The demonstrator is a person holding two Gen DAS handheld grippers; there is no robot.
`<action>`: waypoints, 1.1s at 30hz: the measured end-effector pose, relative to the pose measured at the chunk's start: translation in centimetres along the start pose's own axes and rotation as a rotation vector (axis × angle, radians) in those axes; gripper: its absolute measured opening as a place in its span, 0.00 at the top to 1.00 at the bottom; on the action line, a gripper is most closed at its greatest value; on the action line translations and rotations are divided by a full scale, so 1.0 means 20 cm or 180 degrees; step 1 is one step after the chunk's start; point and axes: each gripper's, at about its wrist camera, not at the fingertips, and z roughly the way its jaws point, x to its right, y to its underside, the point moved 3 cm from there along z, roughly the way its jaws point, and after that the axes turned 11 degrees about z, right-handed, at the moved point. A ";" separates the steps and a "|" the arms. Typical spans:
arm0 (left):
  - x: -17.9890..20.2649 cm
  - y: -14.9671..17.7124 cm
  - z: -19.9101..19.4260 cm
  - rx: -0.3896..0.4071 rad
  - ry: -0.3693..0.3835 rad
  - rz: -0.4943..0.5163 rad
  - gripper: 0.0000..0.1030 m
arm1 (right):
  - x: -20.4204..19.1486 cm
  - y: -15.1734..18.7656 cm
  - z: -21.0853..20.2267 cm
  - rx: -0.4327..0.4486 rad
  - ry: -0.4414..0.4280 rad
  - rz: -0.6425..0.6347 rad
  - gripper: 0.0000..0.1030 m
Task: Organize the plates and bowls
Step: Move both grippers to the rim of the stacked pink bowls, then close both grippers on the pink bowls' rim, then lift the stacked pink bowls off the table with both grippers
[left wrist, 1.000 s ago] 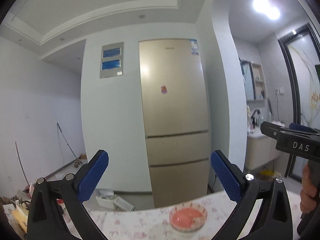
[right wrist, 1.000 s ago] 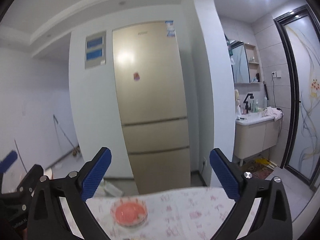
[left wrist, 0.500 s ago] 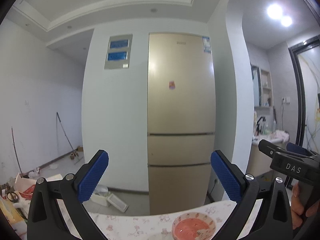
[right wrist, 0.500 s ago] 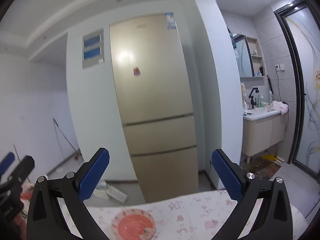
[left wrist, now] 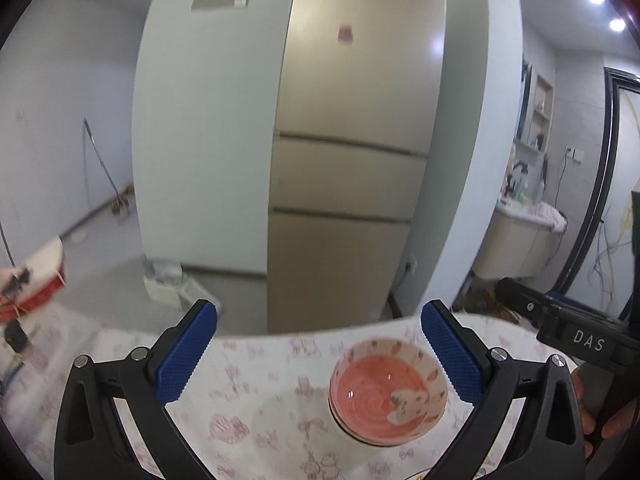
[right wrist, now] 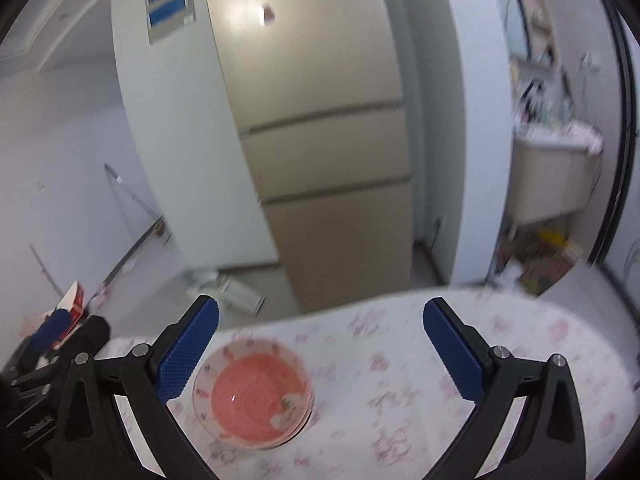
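A pink bowl (left wrist: 387, 392) with a strawberry pattern sits on the table with the white floral cloth (left wrist: 256, 408), near its far edge. My left gripper (left wrist: 318, 356) is open above the cloth, and the bowl lies low between its fingers, close to the right blue pad. In the right wrist view the same bowl (right wrist: 253, 394) lies just inside the left pad of my open right gripper (right wrist: 320, 354). Neither gripper holds anything. The right gripper's black body (left wrist: 572, 334) and a hand show at the right edge of the left wrist view.
A tall beige fridge (left wrist: 352, 160) stands beyond the table edge. A red and white box (left wrist: 36, 276) sits at the far left. A bathroom vanity (left wrist: 520, 240) is at the right. A white tray lies on the floor (right wrist: 240, 292) by the fridge.
Both grippers have tipped downward and come closer to the table, so the bowl now looks larger and higher in both views. Both stayed open.
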 end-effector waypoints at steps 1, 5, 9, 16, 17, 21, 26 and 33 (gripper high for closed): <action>0.00 0.02 0.04 -0.0079 0.0052 -0.0027 0.00 | 0.01 0.02 0.04 -0.0117 -0.0039 0.0022 0.01; 0.00 0.11 0.20 -0.0403 0.0191 -0.0051 0.00 | 0.04 0.09 0.17 -0.0488 -0.0105 0.0085 0.01; 0.02 0.21 0.34 -0.0679 0.0379 -0.0103 0.00 | 0.04 0.15 0.28 -0.0836 -0.0272 0.0190 0.06; -0.01 0.35 0.52 -0.1036 0.0603 -0.0424 0.05 | 0.10 0.27 0.43 -0.1359 -0.0464 0.0538 0.19; -0.02 0.37 0.55 -0.1090 0.0656 -0.0507 0.07 | 0.11 0.29 0.46 -0.1428 -0.0484 0.0578 0.21; -0.04 0.42 0.61 -0.1202 0.0845 -0.0720 0.13 | 0.13 0.35 0.54 -0.1681 -0.0550 0.0740 0.24; -0.01 0.48 0.66 -0.1291 0.1042 -0.0821 0.21 | 0.16 0.41 0.61 -0.1923 -0.0638 0.0954 0.30; 0.00 0.55 0.73 -0.1452 0.1123 -0.0996 0.44 | 0.19 0.49 0.68 -0.2172 -0.0672 0.1221 0.61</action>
